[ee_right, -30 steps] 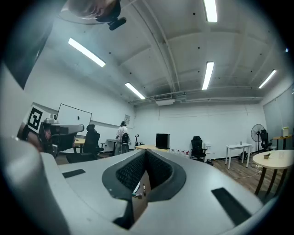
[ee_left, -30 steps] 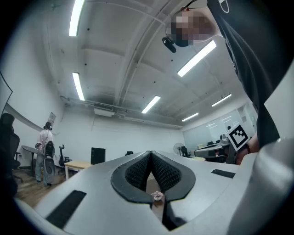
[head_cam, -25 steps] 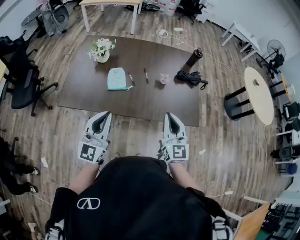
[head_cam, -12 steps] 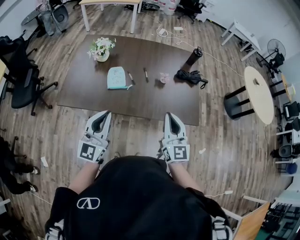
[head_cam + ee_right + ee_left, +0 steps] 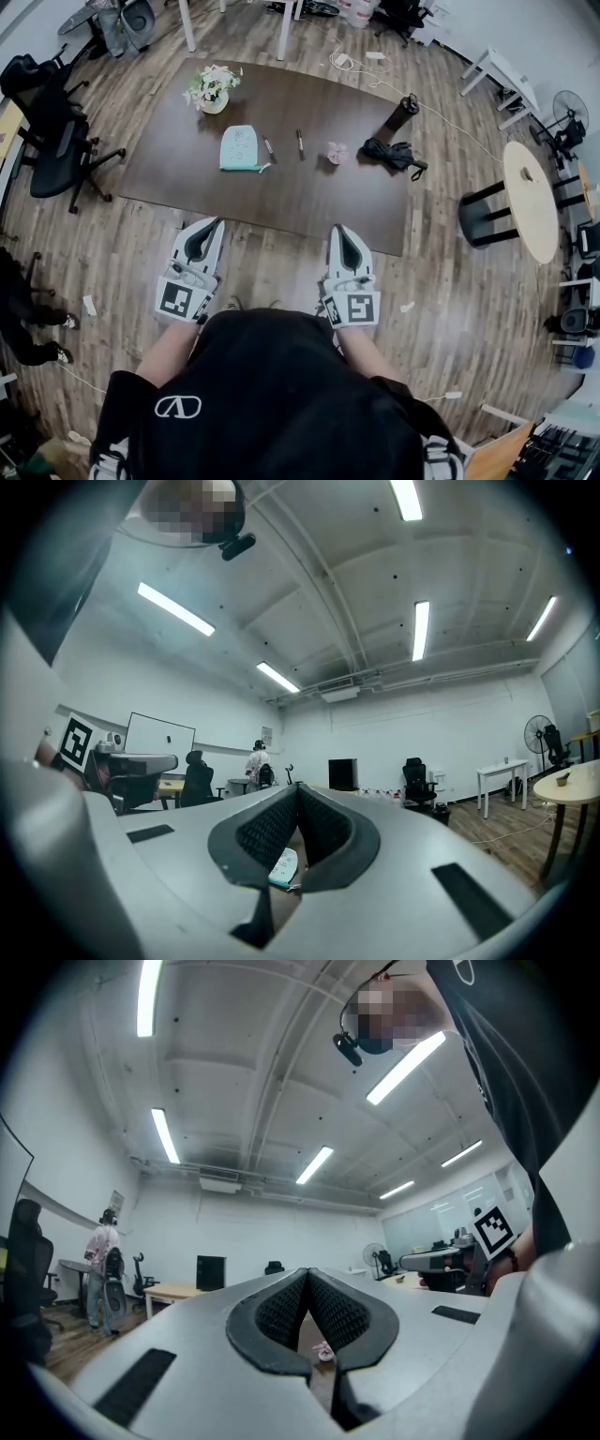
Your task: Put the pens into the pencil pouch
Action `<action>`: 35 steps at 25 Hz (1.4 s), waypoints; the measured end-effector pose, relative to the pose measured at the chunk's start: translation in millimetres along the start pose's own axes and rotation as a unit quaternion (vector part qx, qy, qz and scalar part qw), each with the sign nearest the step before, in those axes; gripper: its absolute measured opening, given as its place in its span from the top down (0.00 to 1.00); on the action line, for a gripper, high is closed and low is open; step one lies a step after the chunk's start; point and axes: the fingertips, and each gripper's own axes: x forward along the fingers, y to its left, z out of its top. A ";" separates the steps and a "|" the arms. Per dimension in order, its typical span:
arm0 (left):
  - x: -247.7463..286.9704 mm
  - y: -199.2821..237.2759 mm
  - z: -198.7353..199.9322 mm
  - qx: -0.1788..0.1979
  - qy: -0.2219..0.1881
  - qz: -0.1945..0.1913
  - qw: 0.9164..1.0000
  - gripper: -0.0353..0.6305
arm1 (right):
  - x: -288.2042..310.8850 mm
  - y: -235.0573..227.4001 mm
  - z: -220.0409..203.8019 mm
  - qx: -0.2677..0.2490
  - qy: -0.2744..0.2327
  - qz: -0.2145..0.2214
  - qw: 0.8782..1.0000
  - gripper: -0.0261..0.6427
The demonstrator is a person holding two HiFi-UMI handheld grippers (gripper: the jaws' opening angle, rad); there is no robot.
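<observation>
A wood-plank floor runs under a dark brown rectangular table. Black office chairs stand off its left end. A round pale table stands well apart on the right, with a pedestal fan beyond it. The walls are white. Long strip lights line the white ceiling, and a whiteboard hangs on one wall.

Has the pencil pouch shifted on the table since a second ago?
No. The pencil pouch lies just as before below the flower pot, left of the nearest pen; the whole table merely slid in frame.
</observation>
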 end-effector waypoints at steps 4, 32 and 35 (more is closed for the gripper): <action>13.6 1.7 -8.1 0.013 0.009 0.016 1.000 0.94 | 14.8 -15.3 -12.8 0.017 -0.003 0.014 1.000 0.96; 206.5 231.7 -75.7 -0.019 -0.007 -0.070 0.997 0.94 | 291.7 -29.8 -42.0 -0.011 0.016 -0.063 0.998 0.96; 219.3 239.6 -81.0 -0.024 -0.005 -0.071 0.997 0.94 | 307.5 -32.1 -43.9 -0.010 0.018 -0.059 0.998 0.96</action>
